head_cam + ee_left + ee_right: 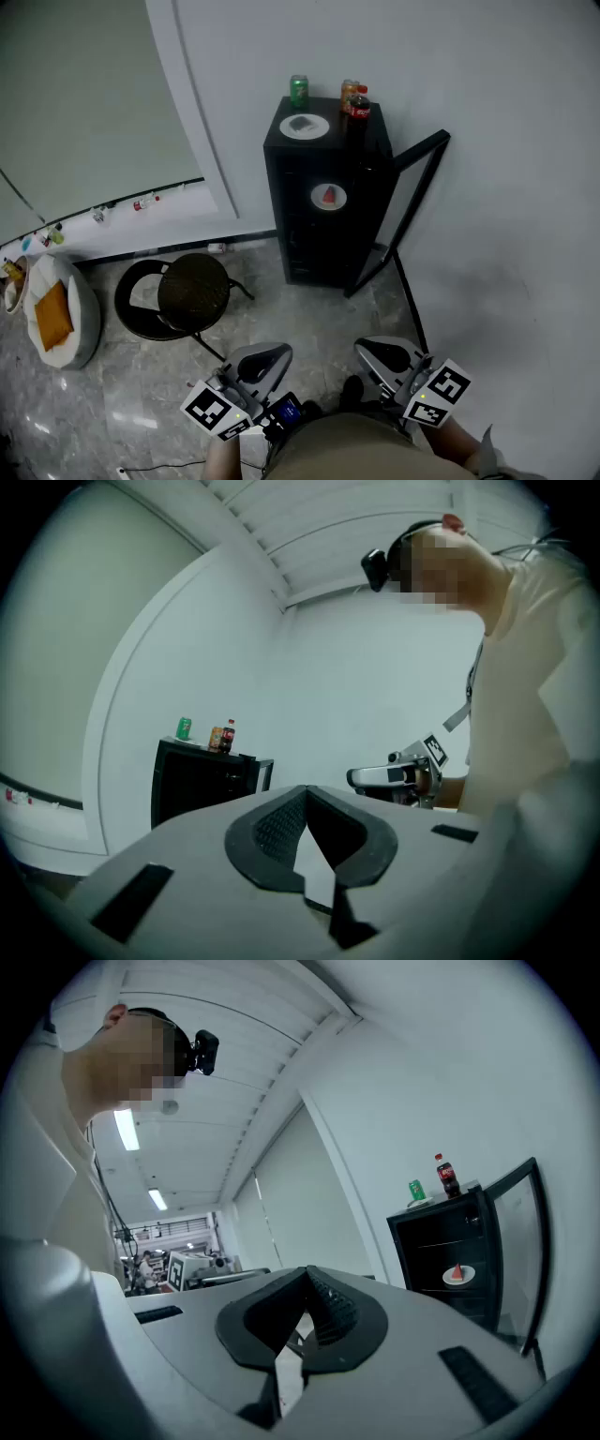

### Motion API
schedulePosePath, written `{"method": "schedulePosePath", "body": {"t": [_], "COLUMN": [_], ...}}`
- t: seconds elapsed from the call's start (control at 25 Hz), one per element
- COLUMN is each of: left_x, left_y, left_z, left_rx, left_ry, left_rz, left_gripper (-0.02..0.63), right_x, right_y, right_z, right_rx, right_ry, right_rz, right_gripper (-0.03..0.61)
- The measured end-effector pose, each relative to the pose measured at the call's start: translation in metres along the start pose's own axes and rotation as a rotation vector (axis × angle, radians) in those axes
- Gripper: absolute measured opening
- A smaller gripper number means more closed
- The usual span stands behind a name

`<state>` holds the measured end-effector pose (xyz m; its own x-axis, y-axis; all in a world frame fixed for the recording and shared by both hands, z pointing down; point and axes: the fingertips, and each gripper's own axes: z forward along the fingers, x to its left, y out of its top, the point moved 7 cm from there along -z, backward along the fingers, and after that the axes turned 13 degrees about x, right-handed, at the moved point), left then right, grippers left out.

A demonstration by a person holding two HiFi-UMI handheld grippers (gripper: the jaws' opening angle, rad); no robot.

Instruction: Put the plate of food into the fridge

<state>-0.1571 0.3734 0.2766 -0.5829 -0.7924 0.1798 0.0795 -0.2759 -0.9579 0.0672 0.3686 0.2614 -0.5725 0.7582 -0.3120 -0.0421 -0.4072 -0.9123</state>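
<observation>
A black mini fridge (323, 234) stands against the wall with its glass door (412, 202) swung open to the right. Inside, on a shelf, sits a white plate with a red slice of food (328, 197), also in the right gripper view as the plate (457, 1275). A second plate (305, 126) lies on the fridge top. My left gripper (277, 354) and right gripper (370, 349) are held low by the person's body, well short of the fridge. Both are shut and hold nothing, the left gripper (307, 794) and right gripper (307, 1274) with their jaws closed together.
A green can (299, 90), an orange can and a cola bottle (359, 108) stand on the fridge top. A round black stool (194, 291) stands left of the fridge, with a white cushioned bed (56, 314) at far left. Marble floor lies between me and the fridge.
</observation>
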Motion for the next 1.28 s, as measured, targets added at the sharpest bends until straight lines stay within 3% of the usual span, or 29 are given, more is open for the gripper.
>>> {"method": "schedulePosePath", "body": {"t": [0.64,1.28], "left_x": [-0.001,-0.018], "left_y": [0.023,0.052], "left_z": [0.035,0.107], "left_rx": [0.012,0.031], "left_ry": [0.052,0.123], "left_rz": [0.001,0.025], "left_gripper": [0.009,0.009], "right_x": [-0.037,-0.108], "right_y": [0.014,0.024], "right_z": [-0.004,-0.04], "right_rx": [-0.031,-0.034], "right_ry": [0.053,0.101], "right_rz": [0.002,0.015], "right_gripper": [0.021,0.02]}}
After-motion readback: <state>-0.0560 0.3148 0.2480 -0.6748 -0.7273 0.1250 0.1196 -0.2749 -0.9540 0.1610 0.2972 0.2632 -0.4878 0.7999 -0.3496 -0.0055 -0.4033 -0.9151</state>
